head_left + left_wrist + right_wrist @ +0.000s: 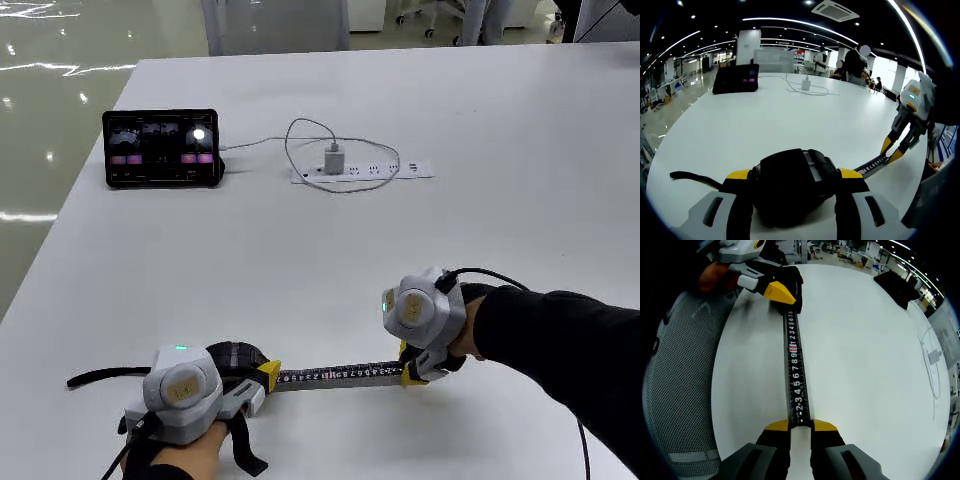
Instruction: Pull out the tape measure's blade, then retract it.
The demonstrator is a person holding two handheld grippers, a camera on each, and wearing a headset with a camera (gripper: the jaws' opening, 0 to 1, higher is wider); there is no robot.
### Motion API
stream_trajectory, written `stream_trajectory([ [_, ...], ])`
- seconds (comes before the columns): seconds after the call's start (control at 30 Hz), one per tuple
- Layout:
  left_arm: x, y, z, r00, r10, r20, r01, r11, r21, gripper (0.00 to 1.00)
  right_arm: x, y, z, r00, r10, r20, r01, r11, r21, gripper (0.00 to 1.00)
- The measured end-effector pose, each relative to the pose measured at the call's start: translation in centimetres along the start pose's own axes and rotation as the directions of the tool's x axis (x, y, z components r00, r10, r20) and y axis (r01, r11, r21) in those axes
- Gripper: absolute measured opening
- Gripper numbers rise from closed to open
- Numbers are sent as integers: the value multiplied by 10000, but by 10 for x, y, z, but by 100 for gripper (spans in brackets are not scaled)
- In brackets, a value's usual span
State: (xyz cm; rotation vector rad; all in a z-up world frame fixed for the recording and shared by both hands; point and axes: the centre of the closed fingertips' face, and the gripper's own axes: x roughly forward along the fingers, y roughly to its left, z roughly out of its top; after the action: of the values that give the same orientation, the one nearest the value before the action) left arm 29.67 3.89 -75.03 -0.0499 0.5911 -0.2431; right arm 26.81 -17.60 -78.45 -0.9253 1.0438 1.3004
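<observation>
White table (400, 250): one tape measure (236, 357) between two hand-held grippers (256, 379) (410, 373), one tablet (162, 148).

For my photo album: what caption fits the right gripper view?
Right gripper pinches the tape measure's blade, stretched across the white table from the case in the left gripper.

The table (300, 260) is bare in the middle. Far back stand a tablet (162, 148), a power strip (385, 170) and a looped cable (286, 152). Up front the blade (335, 375) stretches across.
</observation>
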Motion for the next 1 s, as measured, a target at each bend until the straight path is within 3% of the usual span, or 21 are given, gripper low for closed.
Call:
stream_trajectory([
  [1.0,0,0,0,10000,-73,-33,72,9999,-110,61,4,0,13,9997,-29,256,29,10000,20,11],
])
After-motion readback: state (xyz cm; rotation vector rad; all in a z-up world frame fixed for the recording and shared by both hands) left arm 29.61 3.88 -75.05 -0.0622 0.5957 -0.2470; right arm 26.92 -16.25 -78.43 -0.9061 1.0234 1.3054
